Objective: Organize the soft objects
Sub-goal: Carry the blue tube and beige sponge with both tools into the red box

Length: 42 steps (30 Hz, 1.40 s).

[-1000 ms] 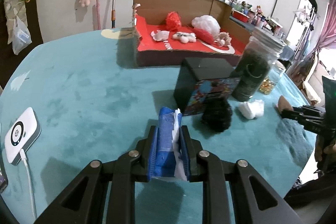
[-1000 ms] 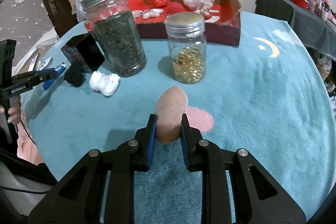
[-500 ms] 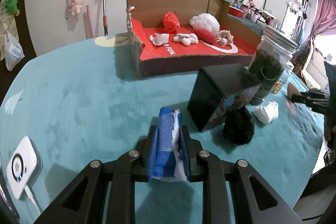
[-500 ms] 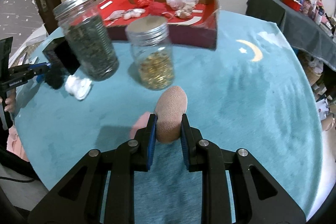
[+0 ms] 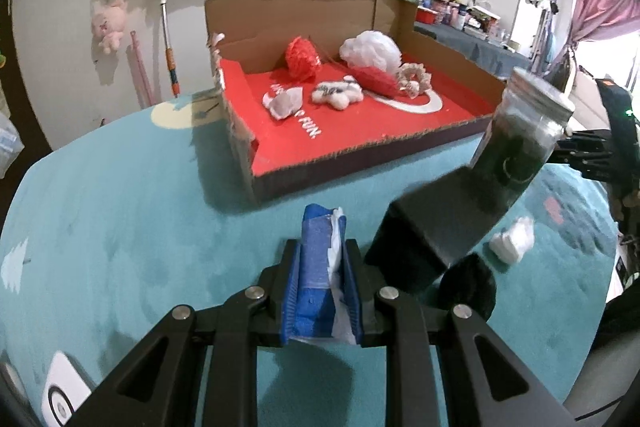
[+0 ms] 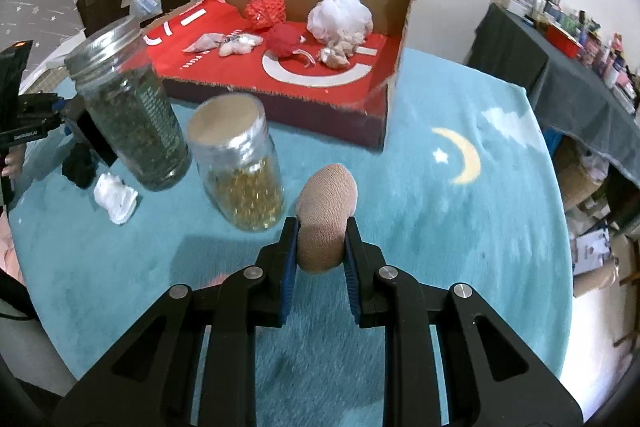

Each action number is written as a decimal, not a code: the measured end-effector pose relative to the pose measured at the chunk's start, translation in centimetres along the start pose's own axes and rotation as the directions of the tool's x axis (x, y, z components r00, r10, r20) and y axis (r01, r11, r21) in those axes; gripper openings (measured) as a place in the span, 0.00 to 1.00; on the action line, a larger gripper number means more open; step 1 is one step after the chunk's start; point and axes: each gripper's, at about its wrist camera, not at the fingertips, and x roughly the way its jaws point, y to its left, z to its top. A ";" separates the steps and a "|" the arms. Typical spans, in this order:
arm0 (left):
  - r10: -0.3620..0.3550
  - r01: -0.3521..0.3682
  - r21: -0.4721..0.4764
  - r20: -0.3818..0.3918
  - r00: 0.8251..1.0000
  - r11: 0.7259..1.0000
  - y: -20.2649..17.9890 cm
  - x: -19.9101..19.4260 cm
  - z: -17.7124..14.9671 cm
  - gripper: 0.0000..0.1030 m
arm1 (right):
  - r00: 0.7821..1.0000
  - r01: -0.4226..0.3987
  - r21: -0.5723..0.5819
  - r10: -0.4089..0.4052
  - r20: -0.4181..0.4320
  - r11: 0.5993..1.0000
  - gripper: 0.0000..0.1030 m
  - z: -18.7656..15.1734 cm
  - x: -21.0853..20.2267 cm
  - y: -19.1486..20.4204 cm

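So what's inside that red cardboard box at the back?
The red cardboard box holds a white mesh pouf, two red mesh balls, a beige scrunchie, a small white plush and a pale pouch. Anything behind the pouf is hidden.

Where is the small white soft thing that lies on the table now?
In the right wrist view the white wad lies on the teal table at the left, just below the dark jar and beside the black puff.

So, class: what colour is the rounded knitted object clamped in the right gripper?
Tan-beige rounded knitted object, best seen in the right wrist view.
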 end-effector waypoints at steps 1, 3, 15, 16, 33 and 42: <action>0.000 0.000 0.004 0.002 1.000 1.000 0.0 0.0 0.2 0.22 | 1.000 -0.001 -0.007 0.001 0.001 1.000 0.20 0.3 0.0 0.0; 0.001 -0.001 0.021 0.009 1.000 1.000 -0.1 -0.1 0.7 0.22 | 1.000 -0.001 -0.022 0.002 0.006 1.000 0.20 0.8 0.1 -0.1; -0.050 0.048 0.052 0.036 0.998 0.997 0.0 -0.2 4.2 0.22 | 0.995 -0.084 -0.061 0.087 0.046 0.995 0.20 5.0 0.1 -0.6; -0.054 0.052 0.053 0.036 0.998 0.997 0.0 -0.1 4.5 0.22 | 0.994 -0.091 -0.063 0.094 0.050 0.994 0.20 5.4 0.2 -0.5; -0.027 0.022 -0.038 -0.136 0.990 0.999 -0.4 7.7 10.1 0.22 | 0.991 -0.113 -0.044 0.109 -0.080 0.993 0.20 12.6 6.6 0.3; 0.055 -0.056 0.000 -0.181 0.982 0.998 -0.6 10.6 10.8 0.22 | 0.974 -0.075 -0.028 0.067 -0.219 0.997 0.20 13.8 10.6 0.5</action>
